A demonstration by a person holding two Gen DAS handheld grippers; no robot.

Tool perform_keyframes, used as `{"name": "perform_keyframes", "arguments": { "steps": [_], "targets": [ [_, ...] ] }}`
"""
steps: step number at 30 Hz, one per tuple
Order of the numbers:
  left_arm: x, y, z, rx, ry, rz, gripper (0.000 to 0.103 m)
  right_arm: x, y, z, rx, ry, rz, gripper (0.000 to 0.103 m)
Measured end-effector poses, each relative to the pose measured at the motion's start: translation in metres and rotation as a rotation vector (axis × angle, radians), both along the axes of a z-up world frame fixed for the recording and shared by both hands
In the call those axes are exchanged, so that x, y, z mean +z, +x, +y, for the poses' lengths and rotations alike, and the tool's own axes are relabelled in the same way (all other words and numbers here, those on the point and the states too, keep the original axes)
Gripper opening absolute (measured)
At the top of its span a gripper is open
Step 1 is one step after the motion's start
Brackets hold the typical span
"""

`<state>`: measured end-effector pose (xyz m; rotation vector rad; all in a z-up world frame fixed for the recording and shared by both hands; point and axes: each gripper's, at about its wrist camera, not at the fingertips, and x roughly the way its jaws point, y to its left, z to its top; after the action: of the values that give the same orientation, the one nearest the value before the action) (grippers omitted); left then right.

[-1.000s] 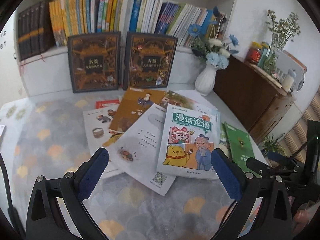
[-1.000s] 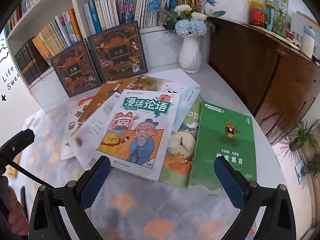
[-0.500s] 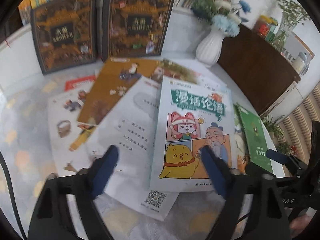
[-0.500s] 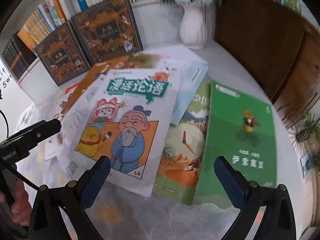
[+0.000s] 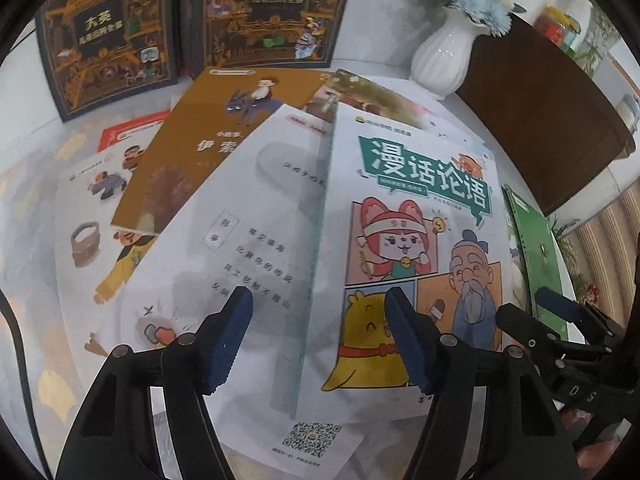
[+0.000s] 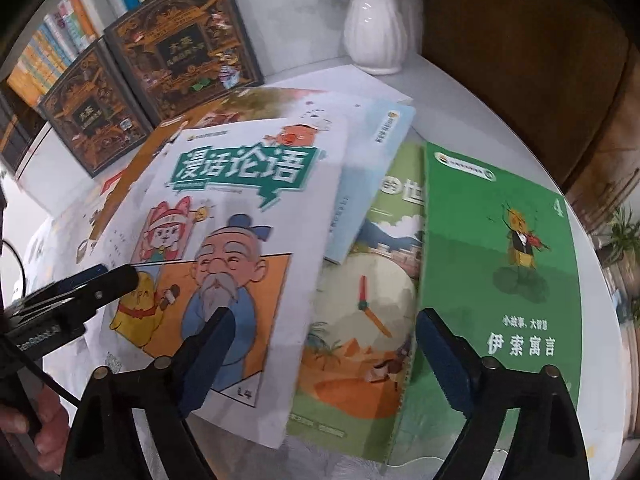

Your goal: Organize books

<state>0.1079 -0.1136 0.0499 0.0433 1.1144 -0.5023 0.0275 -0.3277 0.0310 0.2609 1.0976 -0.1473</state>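
Note:
Several thin books lie fanned out and overlapping on the table. On top is a white comic book (image 5: pixel 416 240) (image 6: pixel 224 240) with a teal title banner. My left gripper (image 5: pixel 319 294) hangs just above its left edge and a white booklet (image 5: pixel 248 248); its jaws are closing and the pads touch nothing. My right gripper (image 6: pixel 325 316) hovers over the comic's right edge and a clock-cover book (image 6: pixel 360 312), its jaws also closing and touching nothing. A green book (image 6: pixel 500 260) lies at the far right. A brown book (image 5: pixel 200 152) lies further back.
Two dark ornate books (image 5: pixel 108 40) (image 5: pixel 272 12) stand against the shelf base behind the pile. A white vase (image 5: pixel 440 56) with flowers stands at the back right beside a brown cabinet (image 5: pixel 540 120). A hand (image 6: pixel 44 432) holds the left gripper.
Both grippers have dropped closer to the fanned books, which now fill the views. The jaws of each have narrowed from wide open.

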Motion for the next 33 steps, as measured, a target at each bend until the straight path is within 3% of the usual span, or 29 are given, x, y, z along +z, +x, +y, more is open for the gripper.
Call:
{"name": "perform_keyframes", "arguments": {
  "steps": [2, 6, 9, 15, 18, 22, 26, 28, 30, 33],
  "targets": [
    [0.001, 0.001, -0.002, -0.014, -0.006, 0.008, 0.066, -0.004, 0.004, 0.007, 0.033, 0.026, 0.019, 0.072],
    [0.003, -0.009, -0.004, -0.088, -0.094, 0.07, 0.065, -0.007, 0.005, 0.022, 0.09, 0.082, 0.029, 0.059],
    [0.004, -0.024, 0.001, -0.096, -0.093, 0.07, 0.064, -0.004, -0.001, 0.031, 0.116, 0.04, 0.033, 0.059],
    [0.008, -0.079, 0.048, -0.075, -0.244, 0.155, 0.064, -0.001, -0.033, 0.036, 0.213, 0.099, 0.057, 0.059],
    [-0.005, -0.106, 0.065, -0.032, -0.234, 0.184, 0.064, -0.007, -0.054, 0.051, 0.276, 0.092, 0.085, 0.059],
    [-0.021, -0.124, 0.082, 0.041, -0.228, 0.22, 0.05, -0.02, -0.074, 0.062, 0.306, 0.061, 0.14, 0.058],
    [-0.028, -0.129, 0.084, 0.066, -0.199, 0.223, 0.049, -0.018, -0.082, 0.059, 0.296, -0.033, 0.128, 0.058],
    [-0.035, -0.128, 0.079, 0.063, -0.179, 0.238, 0.044, -0.02, -0.084, 0.056, 0.285, 0.0, 0.133, 0.058],
    [-0.035, -0.129, 0.07, 0.04, -0.171, 0.207, 0.044, -0.022, -0.086, 0.053, 0.274, 0.069, 0.136, 0.059],
    [-0.029, -0.132, 0.065, 0.001, -0.176, 0.206, 0.043, -0.02, -0.085, 0.055, 0.281, 0.083, 0.135, 0.06]
  ]
}}
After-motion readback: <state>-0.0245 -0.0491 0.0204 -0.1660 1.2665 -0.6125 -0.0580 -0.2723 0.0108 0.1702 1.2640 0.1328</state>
